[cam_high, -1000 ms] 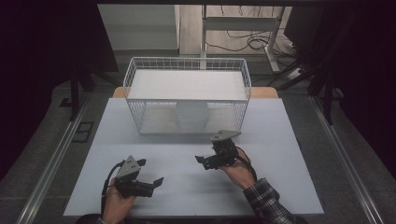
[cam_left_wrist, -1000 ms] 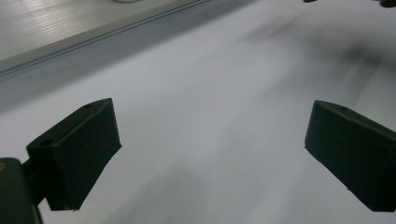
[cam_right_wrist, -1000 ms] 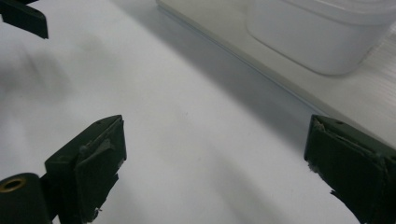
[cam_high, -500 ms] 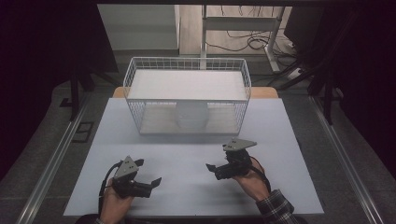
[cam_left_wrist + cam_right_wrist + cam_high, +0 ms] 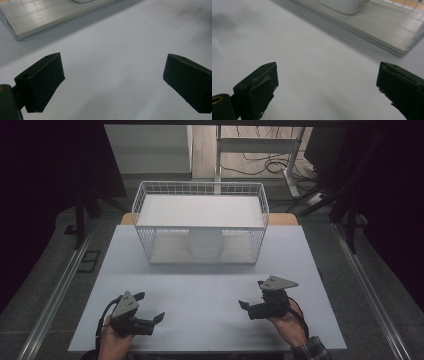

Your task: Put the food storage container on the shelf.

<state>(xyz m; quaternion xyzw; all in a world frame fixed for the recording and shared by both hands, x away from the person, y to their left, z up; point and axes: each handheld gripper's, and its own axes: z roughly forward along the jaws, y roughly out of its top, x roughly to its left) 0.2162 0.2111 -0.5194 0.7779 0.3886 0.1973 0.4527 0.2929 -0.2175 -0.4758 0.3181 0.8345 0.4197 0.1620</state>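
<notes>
Looking down from the high view, a white wire basket [image 5: 200, 227] stands at the far middle of the white table [image 5: 210, 290], with a white rounded container [image 5: 205, 243] inside it at the front. Nothing lies between the basket and the near edge, where the left gripper [image 5: 150, 307] and the right gripper [image 5: 250, 295] are held well apart, each in a hand, both empty.

In the left gripper view, the jaws stand wide apart over bare tabletop [image 5: 112, 57], touching nothing; the basket's base [image 5: 50, 17] crosses the upper left.

In the right gripper view, the jaws are likewise spread wide and hold nothing; the basket's base [image 5: 374, 32] and the container [image 5: 344, 5] sit ahead at the upper right.
</notes>
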